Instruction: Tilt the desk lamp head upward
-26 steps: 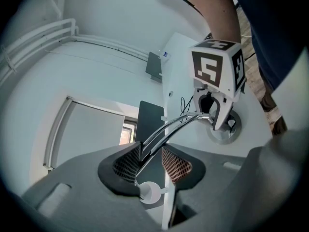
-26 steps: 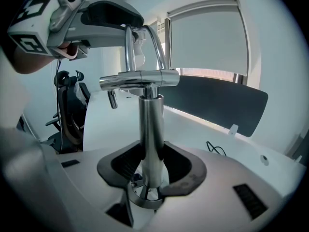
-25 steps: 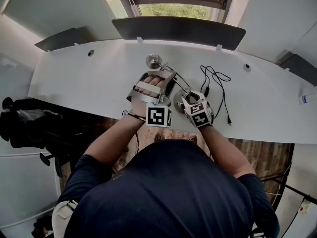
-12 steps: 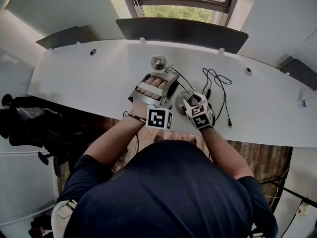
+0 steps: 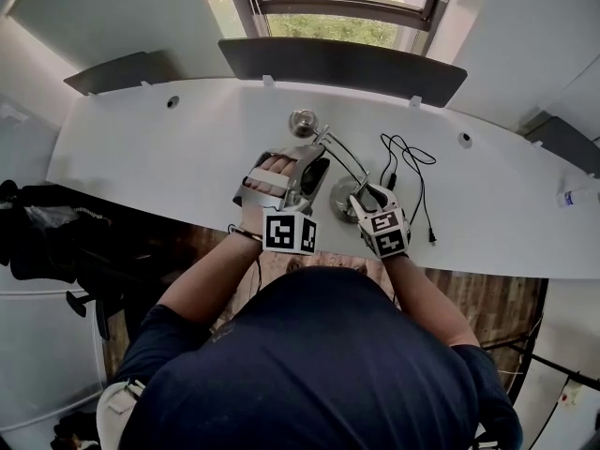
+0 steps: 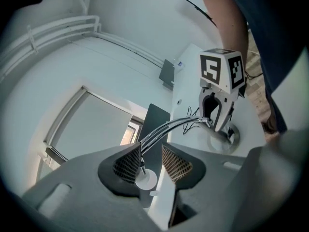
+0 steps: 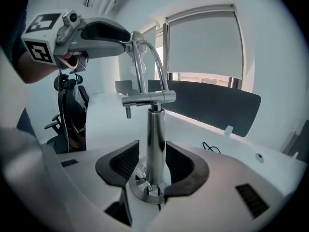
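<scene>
The chrome desk lamp stands on the white desk point(image 5: 169, 157), its round head point(image 5: 303, 120) at the far end of a thin curved arm point(image 5: 342, 153) that rises from the round base point(image 5: 343, 195). My left gripper point(image 5: 322, 162) is open around the arm point(image 6: 159, 129); the rods lie against one pad point(image 6: 128, 163) with a gap to the other. My right gripper point(image 5: 364, 195) sits at the base, its jaws opening, and the upright post point(image 7: 155, 139) stands between the pads point(image 7: 126, 161) with a gap on the left side.
A black cable point(image 5: 408, 162) lies coiled on the desk right of the lamp. A dark divider panel point(image 5: 342, 59) runs along the desk's back edge below the window. A small bottle point(image 5: 574, 195) stands at the far right. A black chair point(image 5: 37, 232) is at the left.
My left gripper has drawn back a little along the lamp arm, away from the head. The right gripper has shifted slightly toward the desk's front edge.
</scene>
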`<state>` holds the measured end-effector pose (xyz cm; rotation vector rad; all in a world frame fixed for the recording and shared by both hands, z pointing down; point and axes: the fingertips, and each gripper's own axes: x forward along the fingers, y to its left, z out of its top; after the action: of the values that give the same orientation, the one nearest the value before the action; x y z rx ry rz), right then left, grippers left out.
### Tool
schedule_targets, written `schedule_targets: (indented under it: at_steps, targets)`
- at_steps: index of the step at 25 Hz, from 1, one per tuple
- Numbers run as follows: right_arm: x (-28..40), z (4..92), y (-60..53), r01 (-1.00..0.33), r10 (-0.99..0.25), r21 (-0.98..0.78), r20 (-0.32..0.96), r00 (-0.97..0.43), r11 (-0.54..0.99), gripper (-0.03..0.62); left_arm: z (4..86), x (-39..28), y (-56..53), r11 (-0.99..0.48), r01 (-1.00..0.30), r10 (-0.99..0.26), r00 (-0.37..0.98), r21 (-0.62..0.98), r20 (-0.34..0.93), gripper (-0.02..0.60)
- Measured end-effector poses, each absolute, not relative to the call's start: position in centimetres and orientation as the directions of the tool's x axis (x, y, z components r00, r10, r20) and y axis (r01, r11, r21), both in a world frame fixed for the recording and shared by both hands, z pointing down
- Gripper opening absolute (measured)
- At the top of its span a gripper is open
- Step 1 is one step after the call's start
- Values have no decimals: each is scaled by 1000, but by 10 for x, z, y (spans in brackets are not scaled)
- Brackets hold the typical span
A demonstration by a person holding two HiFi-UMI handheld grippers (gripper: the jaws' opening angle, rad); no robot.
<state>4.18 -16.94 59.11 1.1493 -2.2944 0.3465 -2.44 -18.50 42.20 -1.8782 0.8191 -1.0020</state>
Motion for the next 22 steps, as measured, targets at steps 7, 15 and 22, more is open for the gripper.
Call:
schedule_targets:
  at_steps: [7,15,22]
  targets:
    - [43,564,-148,-803,-671,-39,526,-522,594,175,403,-24,-177,-577,-451,-779,555,-681,292,130]
    - [37,523,-135,-776,-671,-86,449,-590,625,165,392,-17,-164,-686,-589,-711,668,-428,220,123]
    - [36,481,-131,-768,-699,-83,362,-617,635,143,401,-14,-156,-744,-614,-666,716,-264,212,100]
